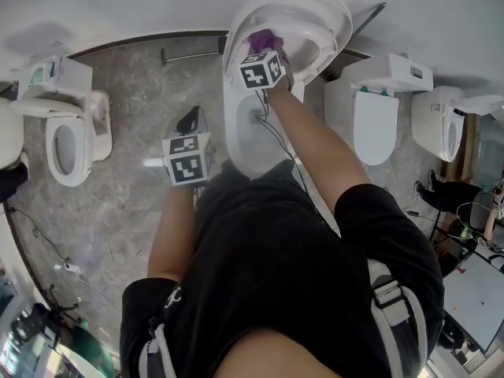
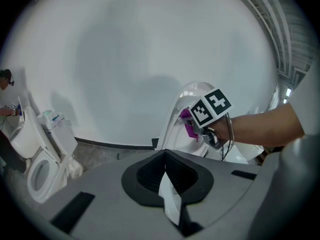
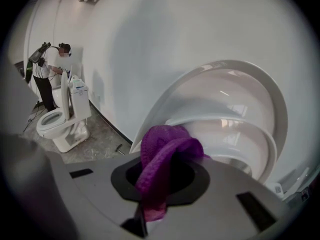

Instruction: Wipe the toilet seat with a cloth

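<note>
Right gripper (image 3: 156,204) clamped on purple cloth (image 3: 162,156); raised toilet seat (image 3: 240,134) just ahead, slightly right, long axis upright; left gripper (image 2: 167,196) jaws together, empty, farther back

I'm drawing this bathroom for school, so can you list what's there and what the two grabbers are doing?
right gripper: shut on the purple cloth, up at the raised toilet seat
left gripper: shut, empty, held lower down beside the toilet
toilet bowl: open, just in front of the person
other toilet: stands off to the person's left
</note>
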Demonstrator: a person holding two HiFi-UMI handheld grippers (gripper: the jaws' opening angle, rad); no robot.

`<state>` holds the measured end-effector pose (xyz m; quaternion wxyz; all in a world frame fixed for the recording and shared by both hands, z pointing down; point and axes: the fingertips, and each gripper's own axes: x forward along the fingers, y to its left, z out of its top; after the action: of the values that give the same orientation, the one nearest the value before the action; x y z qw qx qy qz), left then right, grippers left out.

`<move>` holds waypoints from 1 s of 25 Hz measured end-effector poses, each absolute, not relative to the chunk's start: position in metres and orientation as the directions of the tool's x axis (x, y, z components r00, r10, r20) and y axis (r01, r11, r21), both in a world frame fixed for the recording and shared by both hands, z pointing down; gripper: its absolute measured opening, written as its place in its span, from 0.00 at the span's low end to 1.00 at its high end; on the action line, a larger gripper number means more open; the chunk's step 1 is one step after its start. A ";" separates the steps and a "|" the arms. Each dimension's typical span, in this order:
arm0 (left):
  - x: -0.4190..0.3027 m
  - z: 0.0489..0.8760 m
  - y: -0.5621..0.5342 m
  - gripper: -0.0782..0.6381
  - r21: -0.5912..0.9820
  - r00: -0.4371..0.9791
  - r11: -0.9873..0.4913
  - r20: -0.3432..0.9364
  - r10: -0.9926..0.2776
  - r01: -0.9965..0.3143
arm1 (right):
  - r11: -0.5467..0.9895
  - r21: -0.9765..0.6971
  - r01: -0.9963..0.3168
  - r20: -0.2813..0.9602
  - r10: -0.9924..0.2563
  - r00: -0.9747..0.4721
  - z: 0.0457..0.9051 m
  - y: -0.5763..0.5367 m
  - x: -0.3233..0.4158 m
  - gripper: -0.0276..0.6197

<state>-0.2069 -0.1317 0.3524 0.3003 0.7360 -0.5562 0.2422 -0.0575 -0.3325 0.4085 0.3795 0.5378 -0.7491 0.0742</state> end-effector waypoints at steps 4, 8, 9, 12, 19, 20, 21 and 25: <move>-0.213 0.354 -0.136 0.12 0.184 0.282 -0.215 0.684 -0.673 -0.959 | 0.460 0.275 -0.844 0.672 -0.720 -0.174 0.412 -0.318 -0.065 0.13; -0.199 0.356 -0.151 0.12 0.193 0.331 -0.275 0.673 -0.662 -0.942 | 0.476 0.199 -0.857 0.654 -0.716 -0.246 0.400 -0.291 -0.058 0.13; -0.193 0.355 -0.158 0.12 0.194 0.347 -0.295 0.664 -0.662 -0.936 | 0.465 0.173 -0.868 0.639 -0.724 -0.260 0.393 -0.282 -0.053 0.13; -0.171 0.343 -0.185 0.12 0.182 0.393 -0.364 0.627 -0.673 -0.914 | 0.416 0.115 -0.902 0.592 -0.758 -0.274 0.370 -0.260 -0.028 0.13; -0.075 0.311 -0.248 0.12 0.027 0.536 -0.622 0.536 -0.652 -0.783 | 0.256 0.080 -0.963 0.522 -0.834 -0.178 0.314 -0.214 0.071 0.13; -0.059 0.306 -0.256 0.12 -0.013 0.548 -0.653 0.530 -0.646 -0.757 | 0.234 0.077 -0.969 0.512 -0.843 -0.164 0.305 -0.206 0.085 0.13; -0.044 0.300 -0.263 0.12 -0.057 0.557 -0.680 0.526 -0.642 -0.731 | 0.215 0.074 -0.974 0.505 -0.850 -0.149 0.297 -0.198 0.099 0.13; 0.012 0.292 -0.287 0.18 -0.219 0.581 -0.775 0.550 -0.600 -0.593 | 0.140 0.067 -0.988 0.503 -0.860 -0.088 0.283 -0.162 0.152 0.13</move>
<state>0.0123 -0.2870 0.2922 -0.0056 0.8890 -0.3355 0.3116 0.1517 -0.1622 0.2833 0.2180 0.6393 -0.7227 0.1467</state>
